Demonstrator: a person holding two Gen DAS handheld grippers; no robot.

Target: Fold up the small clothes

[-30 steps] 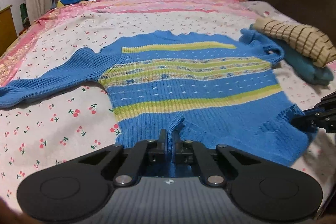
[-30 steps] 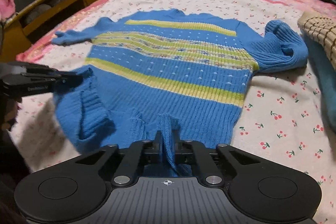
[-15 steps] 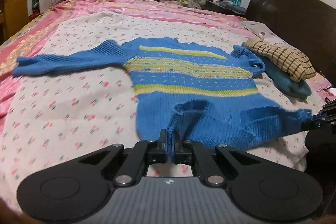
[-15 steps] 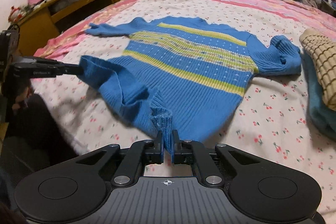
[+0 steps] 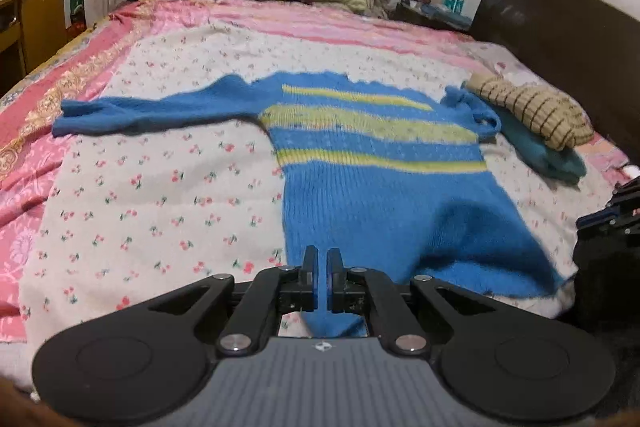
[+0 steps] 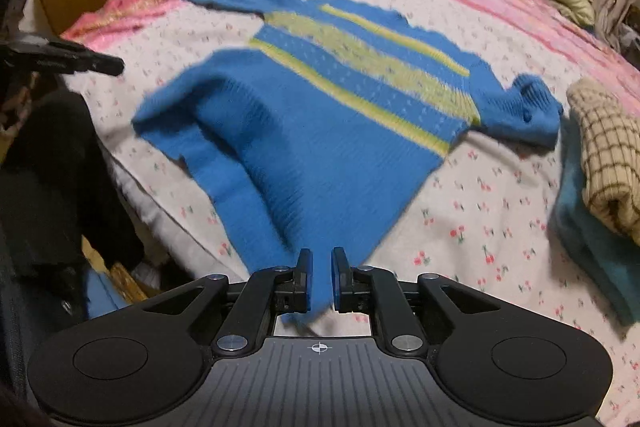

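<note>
While the blue striped sweater lies spread chest-up on the bed, no fold shows yet; judged stage: hem being pulled straight, all folds left. Left sleeve lies stretched outward; right sleeve is bunched beside the folded checked garment. Left claw: nearly closed, pinching the hem. Right claw: gap slightly wider, hem cloth between the fingers. Versus half a second ago: both claws have drawn back toward the bed edge, the raised hem ridge has flattened, and the body lies tauter.
</note>
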